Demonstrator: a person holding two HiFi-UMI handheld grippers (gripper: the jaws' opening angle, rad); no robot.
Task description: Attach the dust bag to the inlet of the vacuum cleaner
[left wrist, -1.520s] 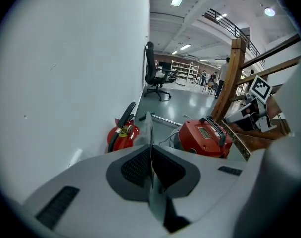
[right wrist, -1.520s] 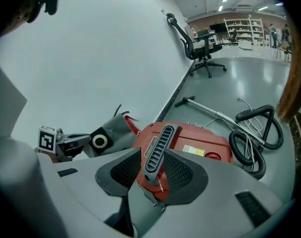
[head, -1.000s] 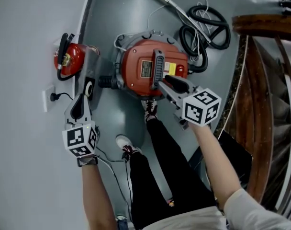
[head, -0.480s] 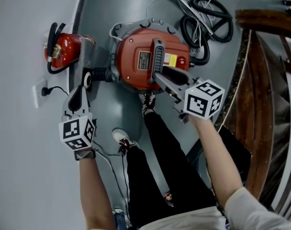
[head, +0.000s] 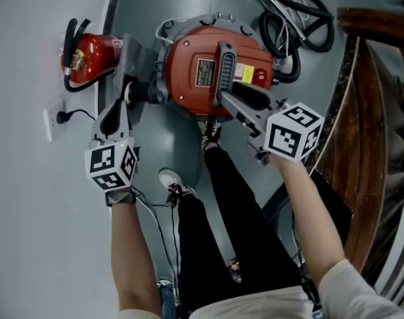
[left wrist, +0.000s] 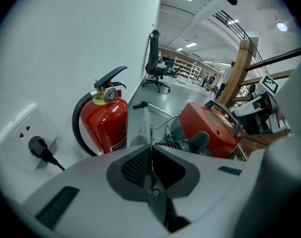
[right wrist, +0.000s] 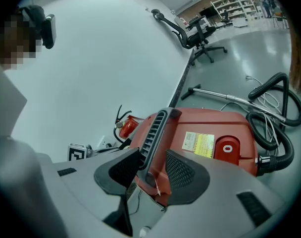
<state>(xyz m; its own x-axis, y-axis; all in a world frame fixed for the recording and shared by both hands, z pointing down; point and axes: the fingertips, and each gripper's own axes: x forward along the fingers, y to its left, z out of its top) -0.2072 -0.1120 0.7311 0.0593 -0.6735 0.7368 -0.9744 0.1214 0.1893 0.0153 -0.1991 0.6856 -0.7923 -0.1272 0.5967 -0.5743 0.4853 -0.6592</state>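
Subject: red drum vacuum cleaner [head: 202, 78] with a grey rim, standing on the grey floor beside a white wall
Inlet: short black ribbed stub [head: 145, 93] projecting from the drum's side towards the wall
Dust bag: thin flat grey sheet [head: 131, 57], [left wrist: 143, 125], standing between the vacuum cleaner and a red fire extinguisher [head: 89, 53]; its near end is just beside the inlet mouth, contact there cannot be confirmed
Left gripper [head: 125, 102]: jaws pressed together on the dust bag's edge, which shows edge-on in the left gripper view [left wrist: 150, 155]
Right gripper [head: 225, 102]: jaws apart and just been opening; the black ribbed carrying handle [right wrist: 153, 133] on the red lid stands between them, with a clear gap at one pad [right wrist: 185, 172]
Surroundings: white wall socket with a black plug [head: 56, 119] near the left gripper; coiled black hose [head: 298, 12] on the floor beyond the drum
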